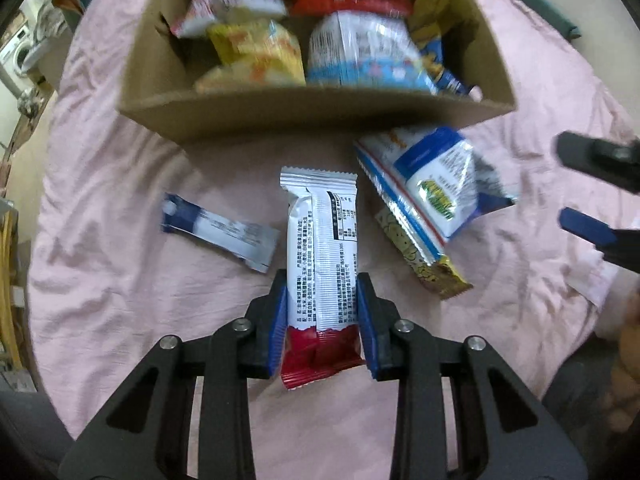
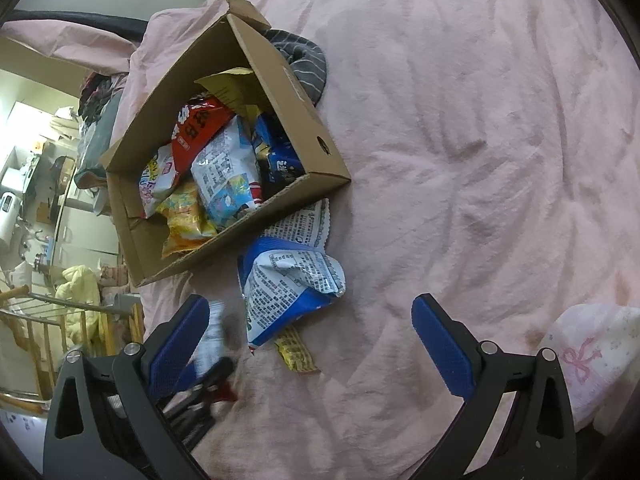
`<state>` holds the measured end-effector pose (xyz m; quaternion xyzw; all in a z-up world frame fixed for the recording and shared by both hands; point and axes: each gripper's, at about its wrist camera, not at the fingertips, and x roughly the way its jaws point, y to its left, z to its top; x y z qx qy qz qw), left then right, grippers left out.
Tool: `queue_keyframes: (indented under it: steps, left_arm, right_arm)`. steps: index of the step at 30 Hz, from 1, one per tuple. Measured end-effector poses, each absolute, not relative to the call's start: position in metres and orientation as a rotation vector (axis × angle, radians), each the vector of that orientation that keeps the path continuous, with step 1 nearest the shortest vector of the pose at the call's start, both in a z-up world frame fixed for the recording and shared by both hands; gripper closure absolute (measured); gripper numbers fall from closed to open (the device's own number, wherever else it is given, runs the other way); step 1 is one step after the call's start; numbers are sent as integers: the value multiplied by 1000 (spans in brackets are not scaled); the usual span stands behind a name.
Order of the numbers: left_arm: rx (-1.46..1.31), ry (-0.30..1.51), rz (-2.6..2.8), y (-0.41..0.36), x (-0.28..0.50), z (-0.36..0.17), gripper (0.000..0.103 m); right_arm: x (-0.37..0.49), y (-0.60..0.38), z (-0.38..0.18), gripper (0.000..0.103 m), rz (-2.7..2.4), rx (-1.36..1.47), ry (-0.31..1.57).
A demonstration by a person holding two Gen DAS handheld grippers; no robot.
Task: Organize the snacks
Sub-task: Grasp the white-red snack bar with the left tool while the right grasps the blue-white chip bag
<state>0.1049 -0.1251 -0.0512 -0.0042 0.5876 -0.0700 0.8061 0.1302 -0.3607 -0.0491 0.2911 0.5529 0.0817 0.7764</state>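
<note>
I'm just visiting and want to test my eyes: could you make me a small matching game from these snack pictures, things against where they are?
Things:
1. white and red bar
2. orange-yellow packet
3. blue and white bag
4. right gripper

Places or states:
A. inside the cardboard box
B. between the left gripper pads
C. open, holding nothing
D. on the pink sheet, beside the box

Pairs: 1-B, 2-A, 3-D, 4-C

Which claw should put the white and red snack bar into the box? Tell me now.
Left. The left claw already brackets the white and red snack bar, pads against its sides, with the cardboard box straight ahead. The right claw stands wide open over bare pink sheet, holding nothing.
</note>
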Motion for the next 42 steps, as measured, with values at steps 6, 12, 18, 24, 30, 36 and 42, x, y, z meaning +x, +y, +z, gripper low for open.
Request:
queue_keyframes:
  steps: [6,12,18,24,30,36,42]
  left_arm:
    - [8,1153,-143,-87,98,-10,75]
    - [7,1109,-103,-47,104,-5,75]
    - [-70,1142,-83,-22,107,-21,75]
    - [-165,1176,-82,-14,108,-31,75]
    - [-188,1162,-78,-11,110,-28,75]
    - [-201,1166,-73,-9,110,-30,75]
    - [-201,1169,-80,-12,111,-30,75]
  right_arm:
    - [136,-355,-44,0,178,601,1176]
    - [146,-338,-51,0,185,546,1206]
    - [159,-310,-63,0,170,424,1248]
    - [181,-285,-82,0,142,340,1301]
    - [200,-269,-112,0,115,329,1396]
    - [203,-269,-116,17,119,319,1398]
    - [202,-272,-107,38,161,349,1390]
